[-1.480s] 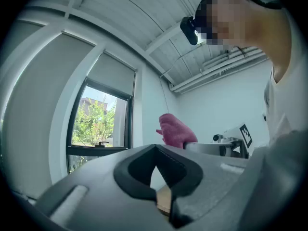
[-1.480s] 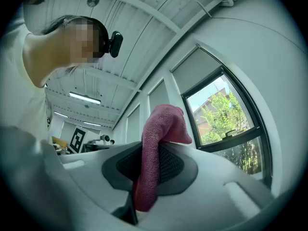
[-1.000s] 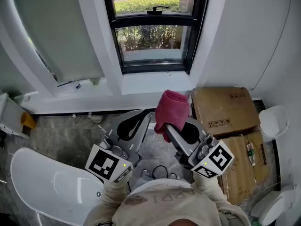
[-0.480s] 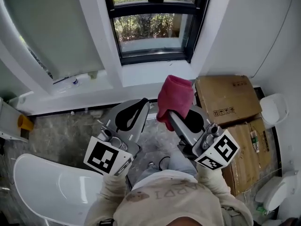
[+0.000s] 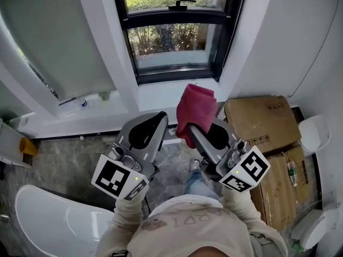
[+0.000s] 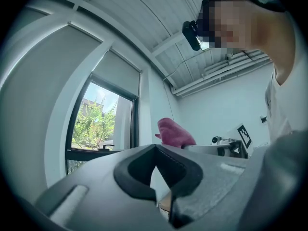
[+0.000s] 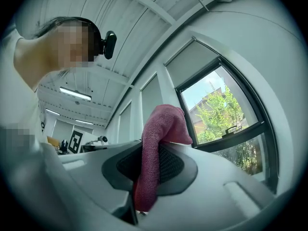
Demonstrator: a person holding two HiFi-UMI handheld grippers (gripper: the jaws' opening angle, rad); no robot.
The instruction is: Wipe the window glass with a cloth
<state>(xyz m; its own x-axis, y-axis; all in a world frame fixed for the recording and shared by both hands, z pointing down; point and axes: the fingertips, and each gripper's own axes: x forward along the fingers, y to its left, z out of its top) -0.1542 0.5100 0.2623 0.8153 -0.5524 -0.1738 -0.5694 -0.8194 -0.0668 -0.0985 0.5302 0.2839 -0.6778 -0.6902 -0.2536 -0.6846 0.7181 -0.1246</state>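
Plainest in its own view, right gripper (image 7: pixel 149 173) pinches cloth (image 7: pixel 161 124).

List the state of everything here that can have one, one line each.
pink cloth: bunched, clamped in the right gripper, hanging over its tip, not yet on the glass
right gripper: shut on the pink cloth
left gripper: shut, empty
window: looks closed, handle lying level
cardboard box: closed, flaps down
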